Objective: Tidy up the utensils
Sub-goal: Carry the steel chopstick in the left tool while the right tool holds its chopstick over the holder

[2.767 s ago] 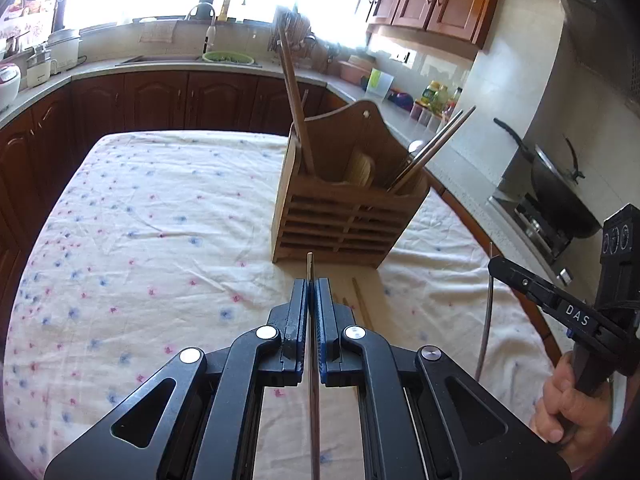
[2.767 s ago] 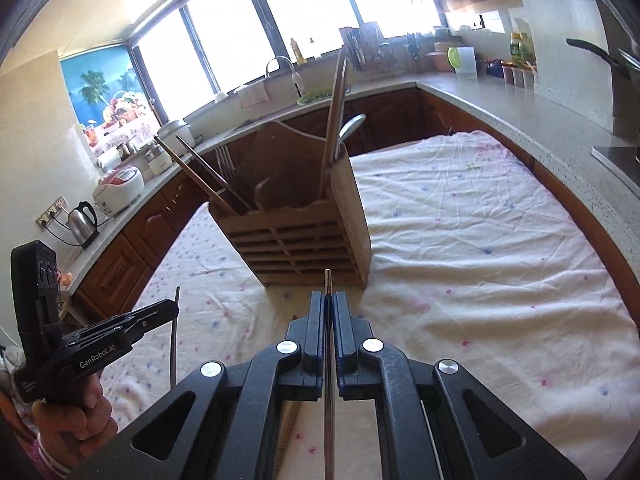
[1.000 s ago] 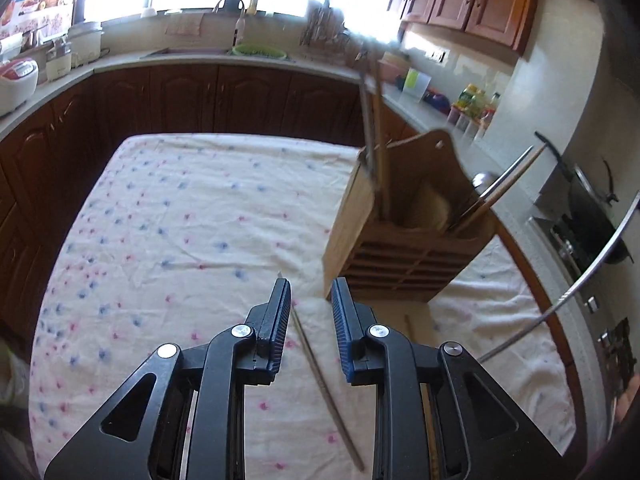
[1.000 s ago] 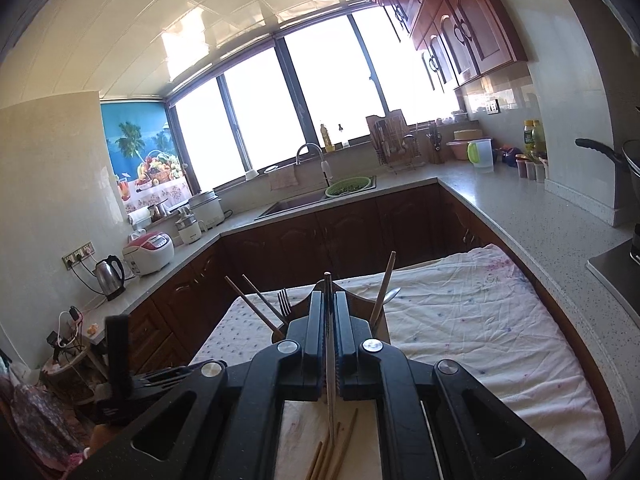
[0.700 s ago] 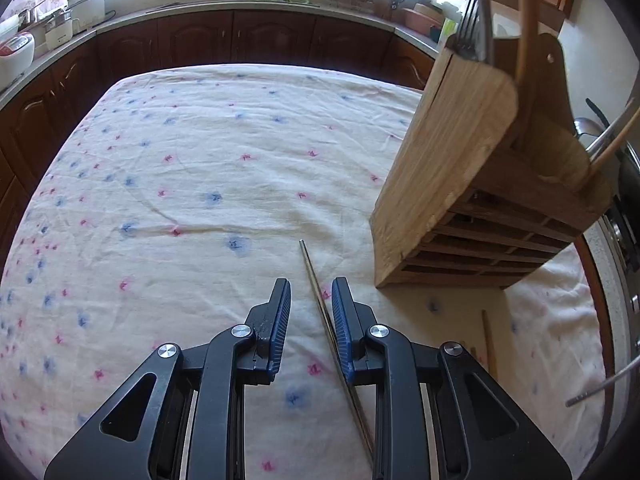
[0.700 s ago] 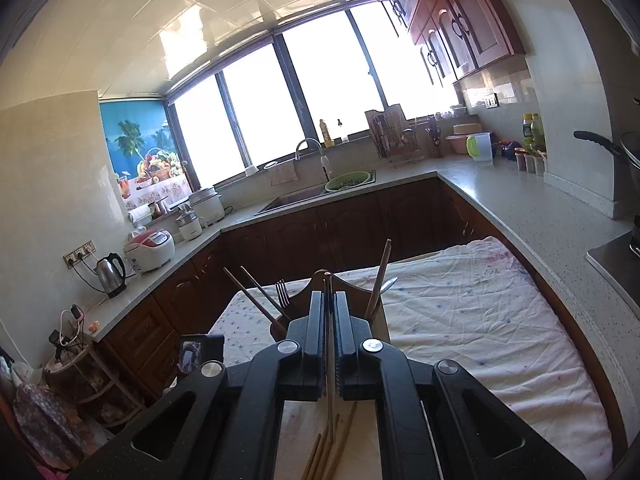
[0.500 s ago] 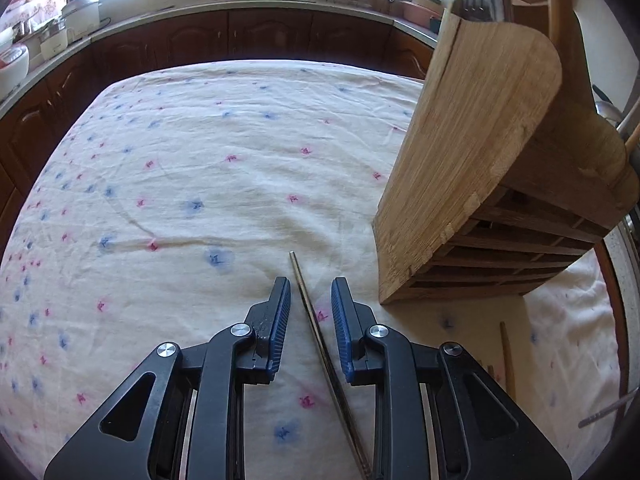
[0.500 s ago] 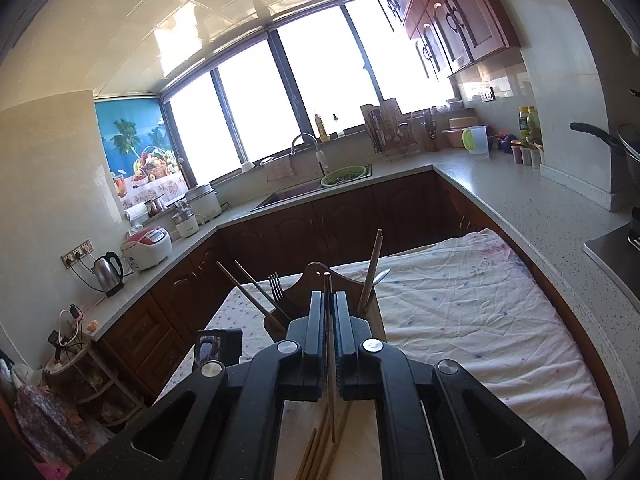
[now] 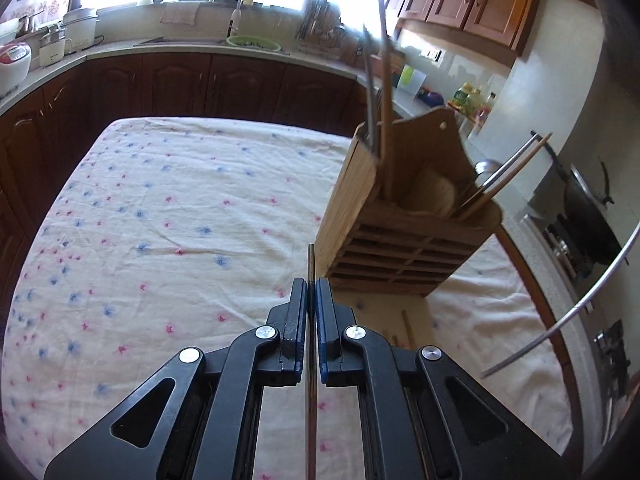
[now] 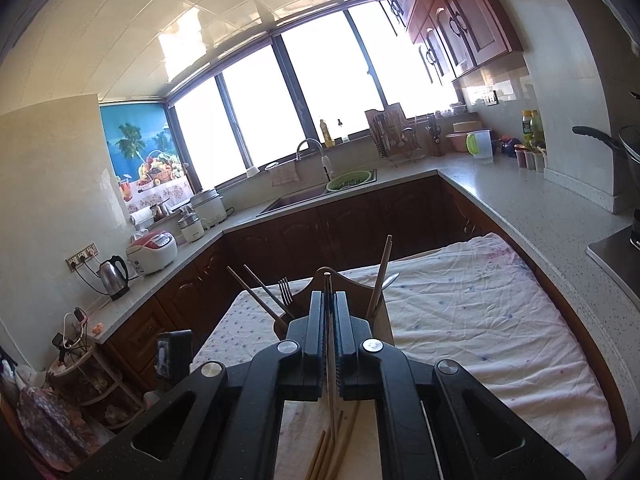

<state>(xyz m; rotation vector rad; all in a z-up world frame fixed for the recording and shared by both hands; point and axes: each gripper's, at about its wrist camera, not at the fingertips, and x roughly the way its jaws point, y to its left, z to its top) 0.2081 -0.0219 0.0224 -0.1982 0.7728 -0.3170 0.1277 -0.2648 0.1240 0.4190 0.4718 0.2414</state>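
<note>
Claws left (image 9: 311, 286) and right (image 10: 328, 300) each pinch one metal chopstick.

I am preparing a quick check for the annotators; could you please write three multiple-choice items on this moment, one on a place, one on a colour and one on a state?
1. Where does the wooden utensil holder stand?
A. on the floral tablecloth
B. in the sink
C. on the stove

2. What colour are the pads of the left claw?
A. red
B. blue
C. yellow

3. What is the left claw doing?
A. open over the cloth
B. shut on nothing
C. shut on a thin metal chopstick

Answers: 1 A, its base sits on the cloth; 2 B, the inner pad faces show blue; 3 C, the chopstick runs between the closed pads.
</note>
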